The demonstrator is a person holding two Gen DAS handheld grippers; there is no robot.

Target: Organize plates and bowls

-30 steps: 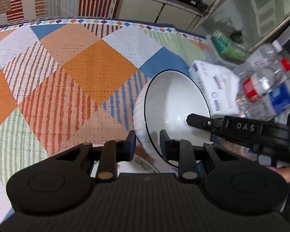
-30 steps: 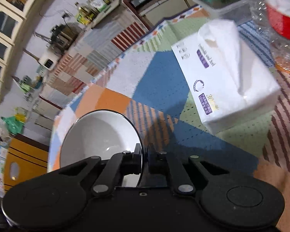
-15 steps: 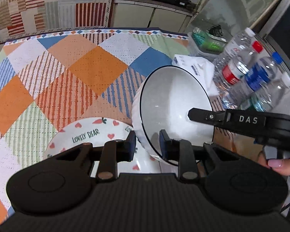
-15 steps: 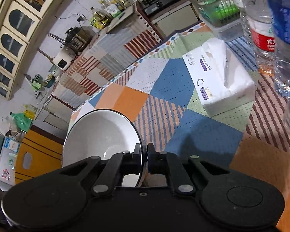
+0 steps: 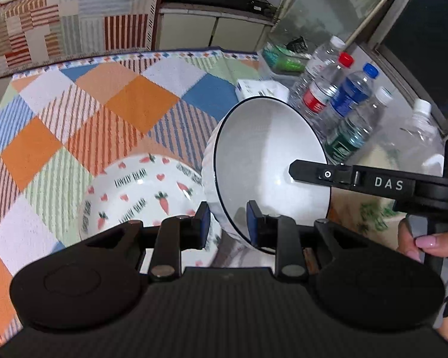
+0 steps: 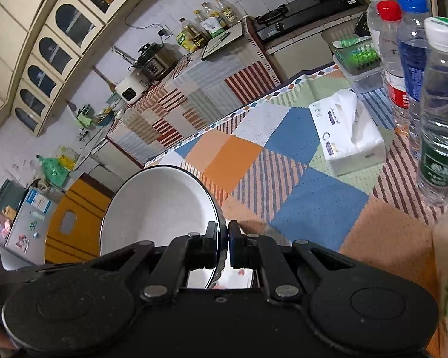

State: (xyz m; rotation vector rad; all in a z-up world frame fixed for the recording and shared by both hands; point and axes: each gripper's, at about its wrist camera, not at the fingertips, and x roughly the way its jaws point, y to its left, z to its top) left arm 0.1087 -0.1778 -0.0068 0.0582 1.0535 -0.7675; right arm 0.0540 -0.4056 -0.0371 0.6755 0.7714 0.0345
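Patchwork tablecloth [image 5: 110, 110] fills the left wrist view; the carrot-print plate [image 5: 140, 197], newly visible lower left, sits beneath the tilted white bowl [image 5: 268, 161], left gripper [image 5: 226, 223] jaws released astride its rim. Right wrist view: right gripper [image 6: 222, 247] clenched on the bowl's rim lower centre, seemingly lifted higher, ready for stacking.

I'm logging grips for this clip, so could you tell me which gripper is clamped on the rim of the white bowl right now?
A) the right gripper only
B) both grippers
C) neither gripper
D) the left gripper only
A: the right gripper is pinched shut on the rim of the white bowl, while the left gripper stands open, its fingers straddling the rim without pressing it.
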